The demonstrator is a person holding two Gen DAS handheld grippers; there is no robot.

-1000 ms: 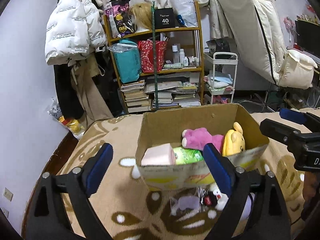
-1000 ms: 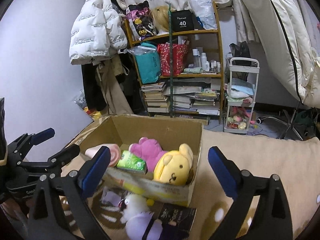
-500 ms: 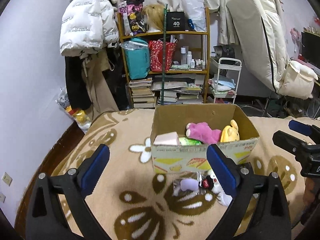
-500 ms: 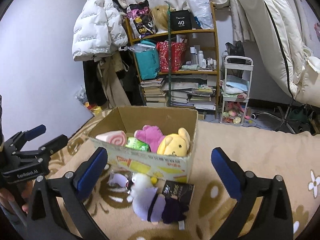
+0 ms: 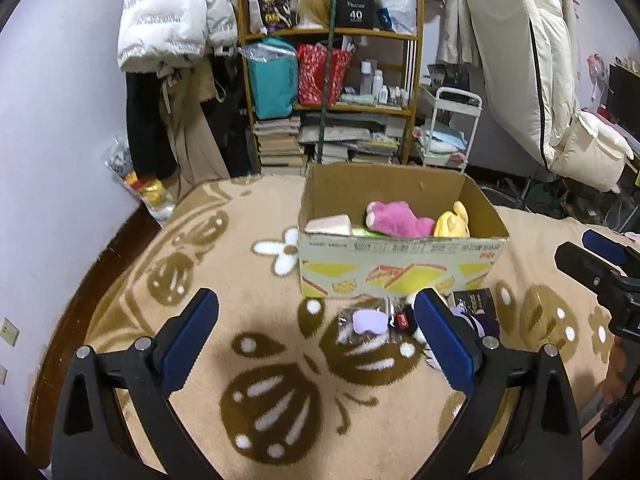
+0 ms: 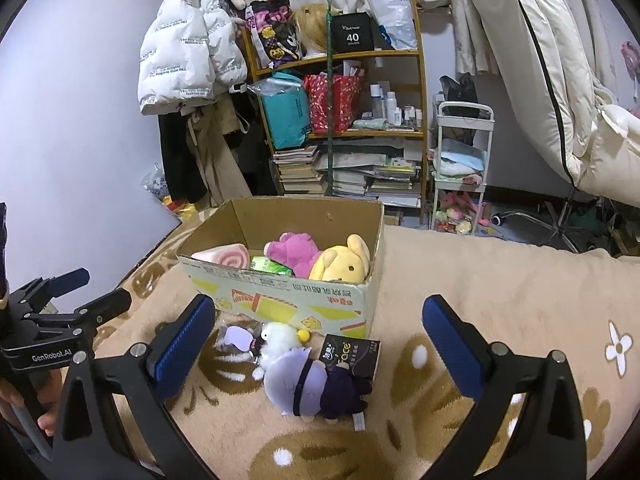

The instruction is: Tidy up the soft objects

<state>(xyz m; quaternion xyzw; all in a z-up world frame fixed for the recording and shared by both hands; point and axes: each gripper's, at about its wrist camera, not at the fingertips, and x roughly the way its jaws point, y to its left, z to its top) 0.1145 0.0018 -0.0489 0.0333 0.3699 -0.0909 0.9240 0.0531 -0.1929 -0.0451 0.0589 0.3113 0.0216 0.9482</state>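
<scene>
A pale lilac wall [image 6: 80, 120] rises at the left, with a white puffer jacket [image 6: 184, 40] hung over darker clothes. Against the back stands a wooden shelf unit [image 6: 360, 120] crammed with bags, bottles and stacked books [image 6: 300, 168]. Beside it is a white trolley [image 6: 460, 168], and a cream padded mattress [image 5: 520, 60] leans at the right. A beige patterned blanket [image 5: 260, 360] covers the foreground

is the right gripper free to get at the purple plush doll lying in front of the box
Probably yes. The right gripper is open and empty, and the purple plush doll lies on the blanket between its fingers' line of approach, uncovered. Only the white plush and black packet crowd it.
</scene>
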